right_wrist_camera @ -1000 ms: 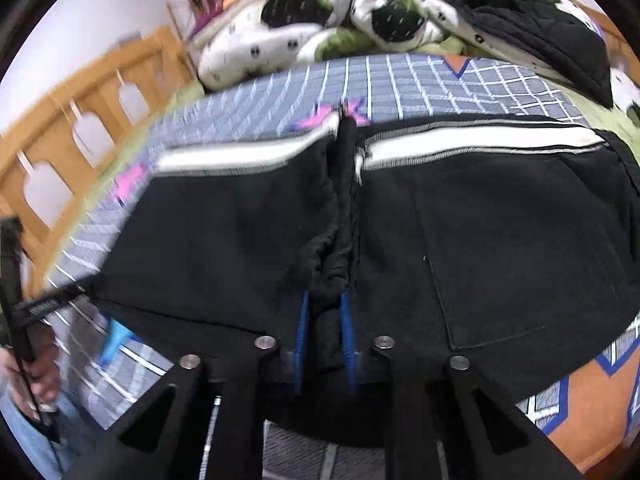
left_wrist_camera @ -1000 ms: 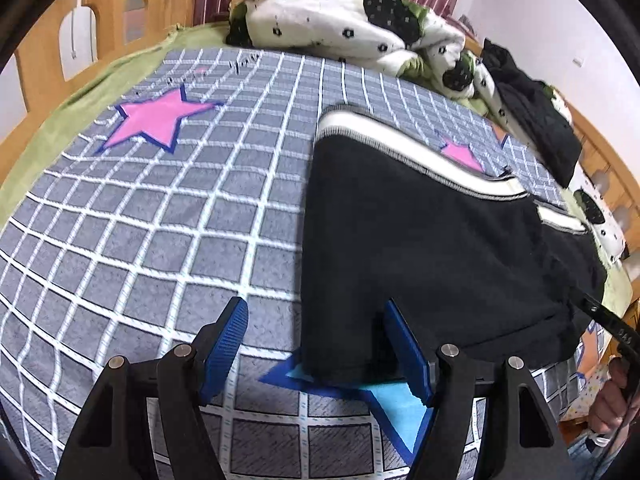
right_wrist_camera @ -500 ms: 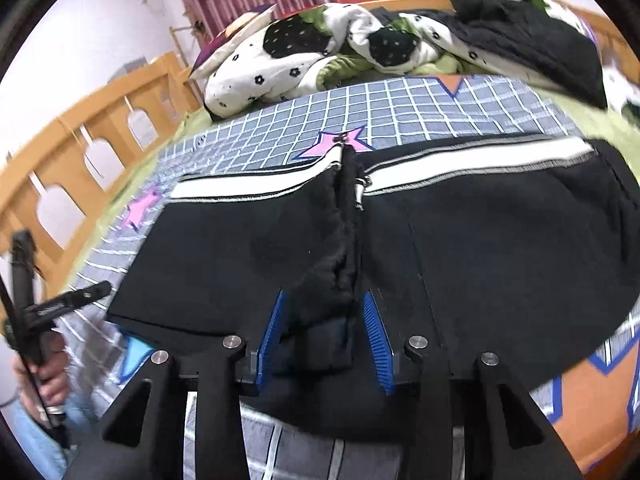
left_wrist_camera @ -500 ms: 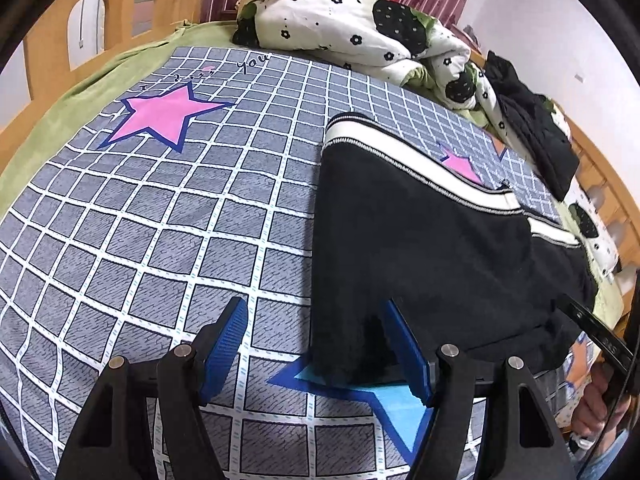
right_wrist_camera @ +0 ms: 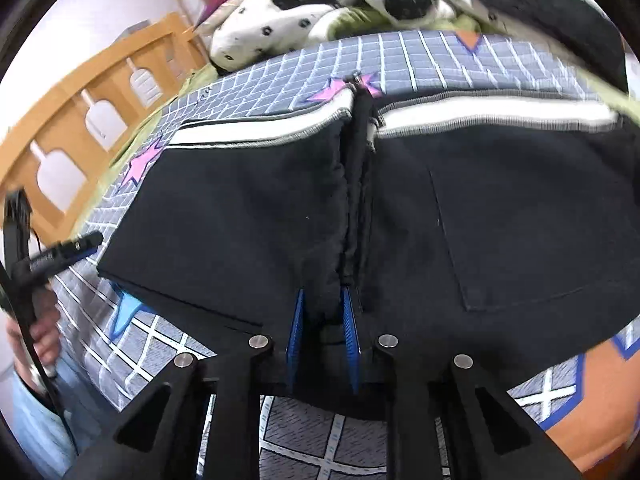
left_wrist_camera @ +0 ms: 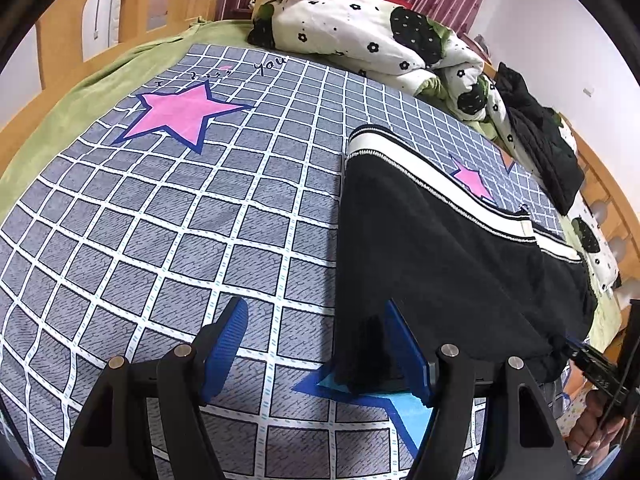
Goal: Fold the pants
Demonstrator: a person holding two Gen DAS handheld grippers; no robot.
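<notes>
Black pants (left_wrist_camera: 448,256) with a white-striped waistband lie spread flat on the checked bed cover; in the right wrist view they (right_wrist_camera: 500,216) fill the middle. My left gripper (left_wrist_camera: 320,344) is open, straddling the near left corner of the pants, with its right finger (left_wrist_camera: 408,352) against the cloth edge. My right gripper (right_wrist_camera: 322,334) is shut on a bunched ridge of the pants at the crotch seam by the near edge. The left gripper also shows at the left of the right wrist view (right_wrist_camera: 60,256).
A grey checked bed cover (left_wrist_camera: 160,216) with pink and blue stars lies under the pants. A rumpled spotted duvet (left_wrist_camera: 360,40) and pillow lie at the head. Dark clothes (left_wrist_camera: 544,152) lie at the far right. Wooden bed rails (right_wrist_camera: 80,112) run along the side.
The right gripper opened briefly half a second ago and has closed again on the crotch fabric, with the view now blurred. The left gripper stayed open at the pants corner and moved back slightly.
</notes>
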